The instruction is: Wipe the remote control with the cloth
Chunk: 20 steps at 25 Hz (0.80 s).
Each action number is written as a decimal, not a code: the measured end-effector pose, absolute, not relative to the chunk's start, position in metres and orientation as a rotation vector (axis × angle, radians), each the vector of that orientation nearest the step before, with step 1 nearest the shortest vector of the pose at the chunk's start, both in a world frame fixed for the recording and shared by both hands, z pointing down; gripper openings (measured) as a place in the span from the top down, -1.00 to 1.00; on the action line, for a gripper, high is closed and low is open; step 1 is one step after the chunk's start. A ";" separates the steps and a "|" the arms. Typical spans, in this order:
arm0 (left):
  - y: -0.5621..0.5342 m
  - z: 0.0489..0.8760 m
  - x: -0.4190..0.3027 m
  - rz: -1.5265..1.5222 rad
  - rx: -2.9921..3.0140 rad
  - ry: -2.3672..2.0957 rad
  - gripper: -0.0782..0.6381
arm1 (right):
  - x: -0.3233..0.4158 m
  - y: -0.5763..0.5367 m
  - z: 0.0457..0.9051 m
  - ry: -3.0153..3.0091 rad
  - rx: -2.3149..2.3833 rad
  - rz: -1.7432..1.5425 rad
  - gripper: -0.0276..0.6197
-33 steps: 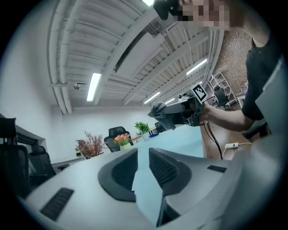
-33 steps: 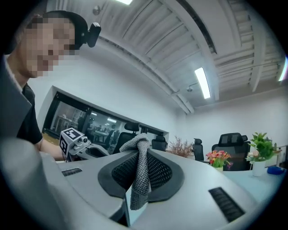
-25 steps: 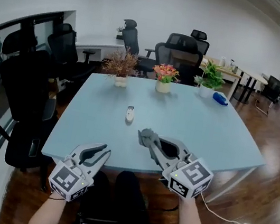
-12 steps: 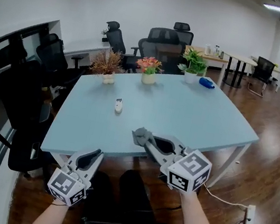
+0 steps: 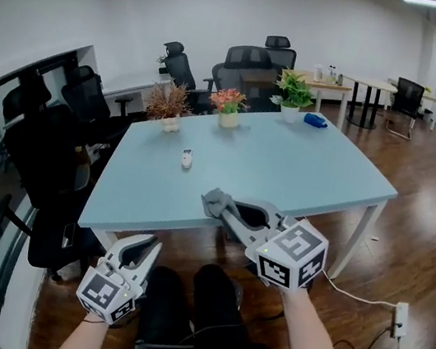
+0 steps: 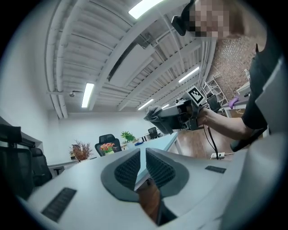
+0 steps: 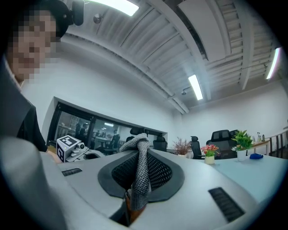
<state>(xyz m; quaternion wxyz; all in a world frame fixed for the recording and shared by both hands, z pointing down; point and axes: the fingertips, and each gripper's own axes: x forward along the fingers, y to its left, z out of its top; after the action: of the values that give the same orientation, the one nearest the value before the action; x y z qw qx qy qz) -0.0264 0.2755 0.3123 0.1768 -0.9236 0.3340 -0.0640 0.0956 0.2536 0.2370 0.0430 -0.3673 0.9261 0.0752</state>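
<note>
1. Grey knitted cloth (image 7: 140, 173) is pinched between the jaws of my right gripper (image 5: 216, 207), which are closed on it. A fold stands above the tips and a short tail hangs beneath. I judge this hold firm enough to wipe with, so no regrip is needed.
2. My left gripper (image 6: 140, 157) carries nothing. Its jaws have just been closing and now stand almost together with a bare slit between them. It hangs low, under the near edge of the bench (image 5: 301, 176), beside my knee.
3. My right gripper's tips sit at that near edge and point across the pale blue top.
4. The remote control (image 5: 187, 157) lies flat toward the far left of the bench, well apart from both grippers. It is near the pot of dried twigs (image 5: 166, 106).
5. The step in hand, as I read it, is the approach; no wiping has begun.
6. To do it well, I should bring the cloth in low so the fabric meets the casing first, not the hard tips. I should then stroke along the remote's long axis with light pressure.
7. A small remote will probably skid on this smooth top. I should raise my left gripper and steady one end before the first stroke.
8. Strokes should run clear of the pots standing behind the remote.
</note>
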 end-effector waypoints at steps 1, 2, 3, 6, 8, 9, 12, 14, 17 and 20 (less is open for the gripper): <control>0.284 0.312 -0.029 -0.176 -2.624 0.942 0.70 | 0.094 0.261 0.238 2.832 -1.122 0.221 0.83; 0.292 0.312 -0.032 -0.169 -2.635 0.937 0.70 | 0.092 0.269 0.239 2.833 -1.124 0.216 0.83; 0.302 0.312 -0.035 -0.160 -2.647 0.932 0.70 | 0.090 0.278 0.240 2.834 -1.131 0.214 0.83; 0.333 0.313 -0.042 -0.134 -2.682 0.910 0.70 | 0.082 0.308 0.248 2.844 -1.151 0.202 0.83; 0.356 0.313 -0.047 -0.115 -2.700 0.896 0.70 | 0.076 0.332 0.253 2.849 -1.160 0.200 0.83; 0.368 0.312 -0.048 -0.108 -2.703 0.888 0.70 | 0.074 0.344 0.254 2.850 -1.162 0.203 0.83; 0.405 0.308 -0.048 -0.090 -2.702 0.856 0.70 | 0.071 0.383 0.252 2.845 -1.171 0.216 0.83; 0.428 0.306 -0.046 -0.075 -2.701 0.839 0.73 | 0.071 0.409 0.252 2.838 -1.183 0.224 0.83; 0.459 0.303 -0.048 -0.048 -2.701 0.818 0.75 | 0.068 0.445 0.250 2.822 -1.194 0.235 0.83; 0.478 0.296 -0.050 -0.022 -2.680 0.773 0.78 | 0.061 0.468 0.244 2.790 -1.198 0.266 0.83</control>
<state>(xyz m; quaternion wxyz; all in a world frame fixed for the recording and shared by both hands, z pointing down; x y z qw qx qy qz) -0.0499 0.4782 0.2960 0.1751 -0.9460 0.2727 -0.0078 0.0610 0.4679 0.2435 0.0466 -0.3926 0.9144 0.0873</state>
